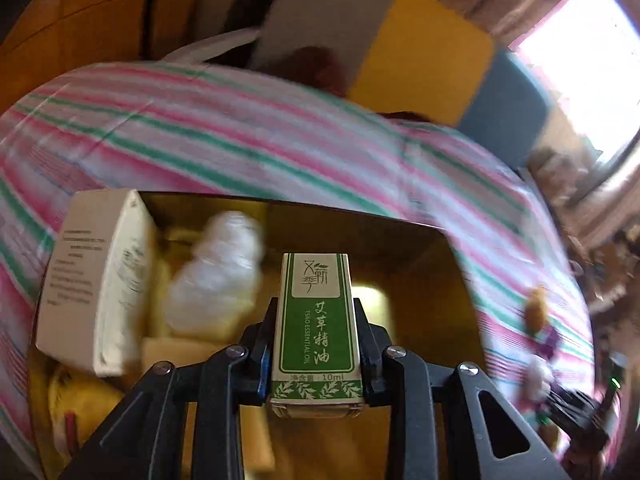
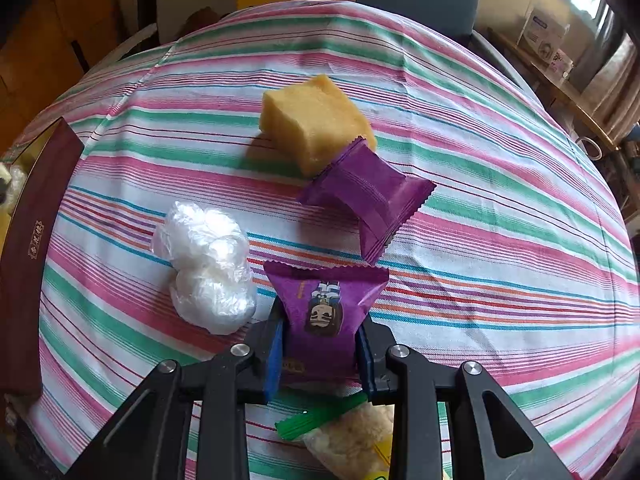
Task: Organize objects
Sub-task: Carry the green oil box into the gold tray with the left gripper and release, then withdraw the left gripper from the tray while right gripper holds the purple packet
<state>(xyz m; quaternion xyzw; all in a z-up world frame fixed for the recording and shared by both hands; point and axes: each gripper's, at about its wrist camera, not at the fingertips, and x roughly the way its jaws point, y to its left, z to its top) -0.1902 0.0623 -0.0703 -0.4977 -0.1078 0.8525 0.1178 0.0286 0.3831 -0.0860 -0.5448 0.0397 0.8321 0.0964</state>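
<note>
My left gripper (image 1: 316, 336) is shut on a small green and white essential-oil box (image 1: 316, 320), held upright over an open brown box (image 1: 420, 280). That box holds a white carton (image 1: 96, 280), a crumpled clear plastic bundle (image 1: 220, 272) and yellow items. My right gripper (image 2: 320, 344) is shut on a purple snack packet (image 2: 324, 304) above the striped tablecloth (image 2: 500, 200). Beyond it lie a second purple packet (image 2: 368, 196), a yellow sponge block (image 2: 316, 124) and a white plastic bundle (image 2: 208, 268).
A dark red box wall (image 2: 36, 232) stands at the left edge of the right wrist view. A green-sealed bag of pale snacks (image 2: 344, 432) lies under the right gripper. Chairs with grey, yellow and blue backs (image 1: 420, 56) stand beyond the table.
</note>
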